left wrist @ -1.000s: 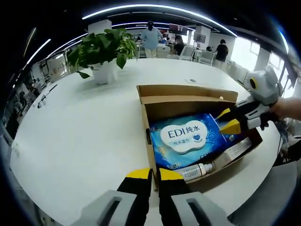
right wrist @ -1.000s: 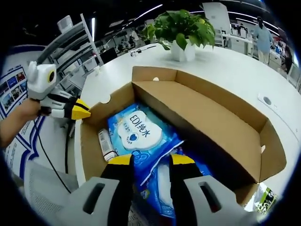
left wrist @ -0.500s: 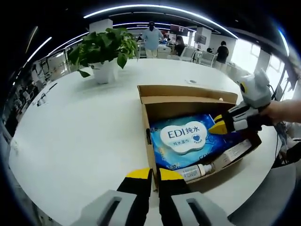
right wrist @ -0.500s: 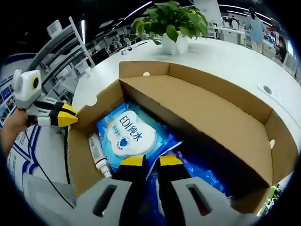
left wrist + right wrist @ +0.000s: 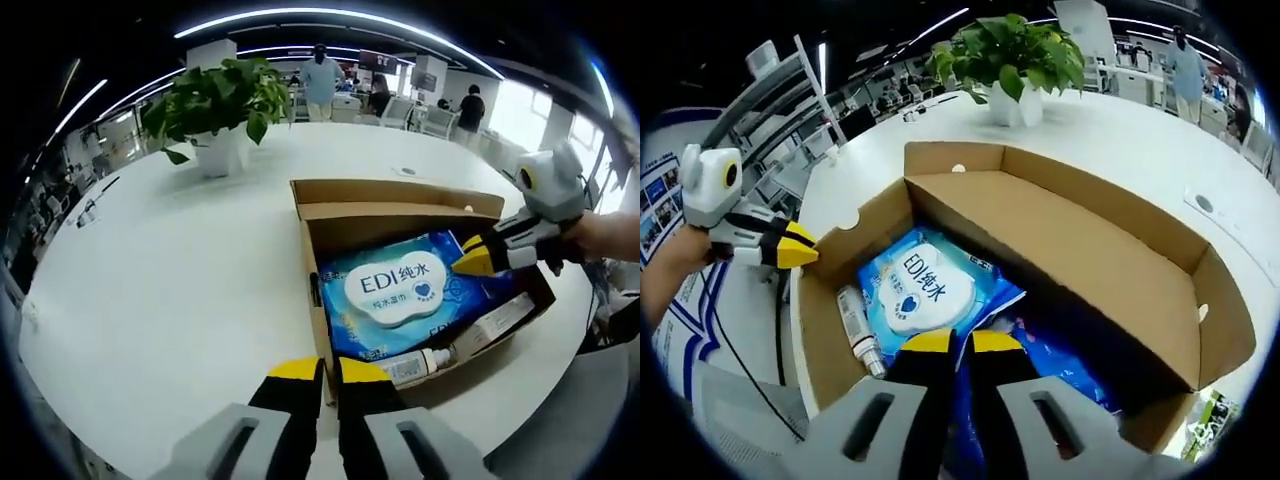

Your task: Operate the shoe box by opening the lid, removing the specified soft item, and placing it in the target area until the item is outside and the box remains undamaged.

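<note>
The shoe box sits open on the round white tabletop, lid flap folded back and upright along its far side. Inside lies a blue pack of wet wipes with a white label; this is the soft item and it is still in the box. Beside the pack, along one box wall, lie a small white bottle and a slim carton.

In the left gripper view, the left tool has its yellow-tipped jaws nearly together, pinching the near wall of the box at its corner. The right tool, held in a person's hand, reaches in from the right with its tip over the pack's far edge.

In the right gripper view, the right tool shows its jaws drawn close together, clamped on an edge of the blue pack. The bottle lies just beside the pack. The left tool touches the box wall at the left.

A potted plant in a white pot stands on the tabletop well apart from the box. People stand among desks beyond the tabletop.
</note>
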A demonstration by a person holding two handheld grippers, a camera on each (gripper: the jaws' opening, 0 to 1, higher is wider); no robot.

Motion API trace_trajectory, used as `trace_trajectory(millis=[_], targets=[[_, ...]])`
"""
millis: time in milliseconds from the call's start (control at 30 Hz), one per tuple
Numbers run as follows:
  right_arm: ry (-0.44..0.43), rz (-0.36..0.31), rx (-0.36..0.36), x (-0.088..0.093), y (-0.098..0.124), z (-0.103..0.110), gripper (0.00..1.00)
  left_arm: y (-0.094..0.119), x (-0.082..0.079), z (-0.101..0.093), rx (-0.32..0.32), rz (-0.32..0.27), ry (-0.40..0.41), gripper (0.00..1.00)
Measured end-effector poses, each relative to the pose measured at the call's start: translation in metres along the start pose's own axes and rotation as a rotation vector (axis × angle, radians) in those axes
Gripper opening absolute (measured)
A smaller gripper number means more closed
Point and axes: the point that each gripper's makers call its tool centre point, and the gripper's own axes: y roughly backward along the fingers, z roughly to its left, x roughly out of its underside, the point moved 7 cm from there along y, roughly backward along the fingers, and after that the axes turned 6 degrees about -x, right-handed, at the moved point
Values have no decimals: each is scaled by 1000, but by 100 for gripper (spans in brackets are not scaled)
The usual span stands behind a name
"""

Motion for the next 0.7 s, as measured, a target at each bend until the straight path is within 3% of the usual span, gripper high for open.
trace_trajectory(millis=[700], targets=[[-12,-58,39,7,40,-3,1,-2,-3,-1,2,37,-21,5]])
